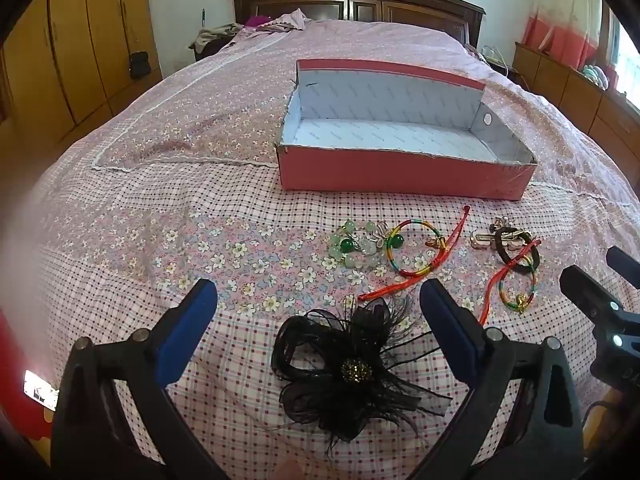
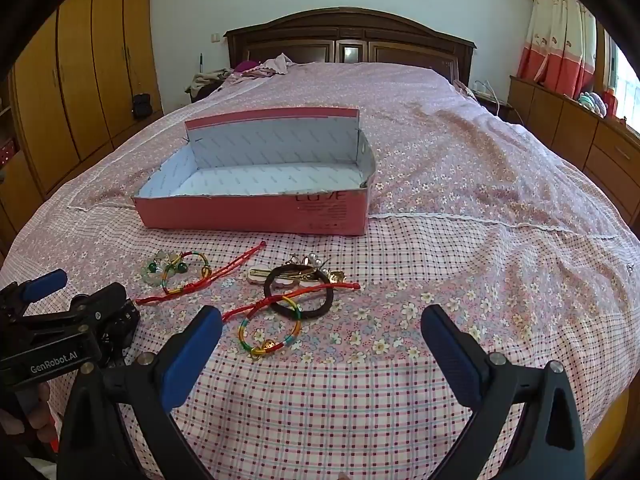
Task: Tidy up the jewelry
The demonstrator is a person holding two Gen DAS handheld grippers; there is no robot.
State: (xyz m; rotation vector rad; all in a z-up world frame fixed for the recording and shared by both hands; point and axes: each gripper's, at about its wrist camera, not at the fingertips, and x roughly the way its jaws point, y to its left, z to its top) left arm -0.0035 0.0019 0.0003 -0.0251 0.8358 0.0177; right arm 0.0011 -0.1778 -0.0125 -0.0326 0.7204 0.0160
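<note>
**Both grippers wide open over bed, jewelry loose in front of box**

Hard to read: the small clips (image 2: 316, 266) behind the black hair tie (image 2: 298, 289) are a metallic jumble, can't separate individual pieces. The pale bead cluster (image 1: 354, 245) overlaps the first rainbow bangle (image 1: 414, 247); where one ends and the other starts is unclear in the right wrist view. Printed text on the box front is cut at the torn rim, only partly legible. Left edge of the left wrist view is washed out by a blurred pink smear.

Left gripper (image 1: 318, 296): jaws spread wide, holding nothing, with the black feather flower clip (image 1: 352, 364) lying on the bed between the fingers, not touched.

Right gripper (image 2: 322, 320): jaws spread wide, holding nothing. The second rainbow bangle (image 2: 270, 330) with red cord lies just inside its left finger, overlapping the hair tie.

The red box (image 2: 256, 212), pale lining, flap up at the back, stands behind the jewelry with nothing visible inside it.

Surface: bed cover (image 2: 440, 280), pink check near the grippers, floral patches, lace seam across. Room: dark wood headboard (image 2: 348, 36), wooden wardrobes (image 2: 80, 80) on the left, low cabinets and a red-and-white curtain (image 2: 560, 40) on the right, crumpled clothes by the pillows.
</note>
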